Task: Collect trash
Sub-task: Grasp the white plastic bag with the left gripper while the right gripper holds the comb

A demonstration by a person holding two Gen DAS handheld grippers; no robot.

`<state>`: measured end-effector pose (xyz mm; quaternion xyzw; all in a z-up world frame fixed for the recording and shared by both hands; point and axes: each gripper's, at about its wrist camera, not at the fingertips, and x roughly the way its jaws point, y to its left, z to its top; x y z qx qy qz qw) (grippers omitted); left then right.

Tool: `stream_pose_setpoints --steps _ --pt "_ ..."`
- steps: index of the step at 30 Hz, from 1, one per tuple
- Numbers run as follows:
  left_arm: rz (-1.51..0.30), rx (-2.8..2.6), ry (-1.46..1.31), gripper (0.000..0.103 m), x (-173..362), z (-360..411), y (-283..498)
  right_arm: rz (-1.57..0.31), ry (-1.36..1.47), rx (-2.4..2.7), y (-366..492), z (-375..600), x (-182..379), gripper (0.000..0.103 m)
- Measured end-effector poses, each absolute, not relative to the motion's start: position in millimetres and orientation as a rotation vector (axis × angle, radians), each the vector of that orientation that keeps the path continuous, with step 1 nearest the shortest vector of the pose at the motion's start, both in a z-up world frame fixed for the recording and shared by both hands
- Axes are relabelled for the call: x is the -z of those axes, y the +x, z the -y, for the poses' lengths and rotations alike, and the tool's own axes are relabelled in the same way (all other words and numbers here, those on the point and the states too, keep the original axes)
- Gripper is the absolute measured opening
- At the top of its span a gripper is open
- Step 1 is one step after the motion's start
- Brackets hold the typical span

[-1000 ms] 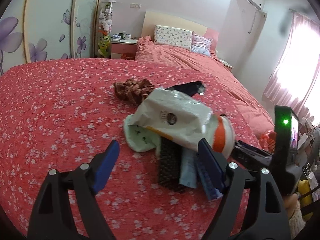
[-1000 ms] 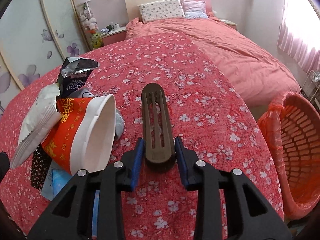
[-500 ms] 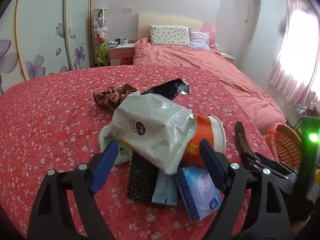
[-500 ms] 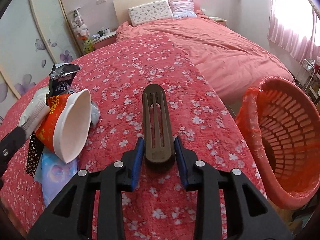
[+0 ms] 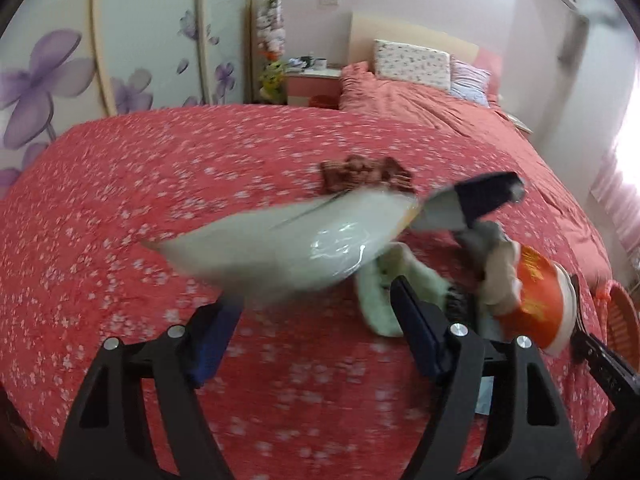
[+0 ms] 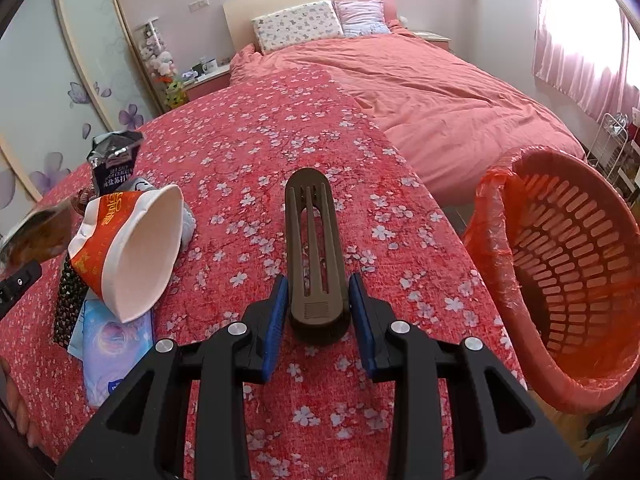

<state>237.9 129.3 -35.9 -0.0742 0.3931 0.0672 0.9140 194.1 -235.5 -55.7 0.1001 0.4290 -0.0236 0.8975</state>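
A white plastic bag (image 5: 280, 244), blurred by motion, lies slanted over the red floral bedspread (image 5: 120, 200). Its lower edge reaches down between the pads of my left gripper (image 5: 314, 298). The jaws are closing but stand wide, and the right pad is clear of the bag. Beside the bag lie a dark snack packet (image 5: 480, 200), a pale green cloth (image 5: 380, 292) and a tipped orange paper cup (image 5: 536, 292). My right gripper (image 6: 318, 280) is shut on a brown slotted plastic piece (image 6: 312, 232), held above the bedspread. An orange lined basket (image 6: 492, 208) stands to its right.
A brown scrunchie (image 5: 364, 172) lies behind the bag. A blue tissue pack (image 6: 112, 340) and a black dotted strip (image 6: 70, 292) lie under the cup (image 6: 132, 252). A second bed with pillows (image 6: 296, 26), a nightstand and flowered wardrobe doors fill the background.
The white bag has swung left off the pile and now looks flat and blurred, baring the green cloth and cup. The basket looms larger on the right of the right wrist view; the brown piece stays gripped.
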Motion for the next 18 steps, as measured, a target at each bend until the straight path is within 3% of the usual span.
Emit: stream_pose_setpoints --steps 5,18 --pt "-0.742 -0.103 -0.157 0.079 26.3 -135.8 227.3 -0.884 0.198 0.047 192.7 233.1 55.0 0.032" --pt "-0.748 -0.189 -0.209 0.08 19.0 -191.8 213.0 -0.884 0.205 0.044 190.6 233.6 55.6 0.032"
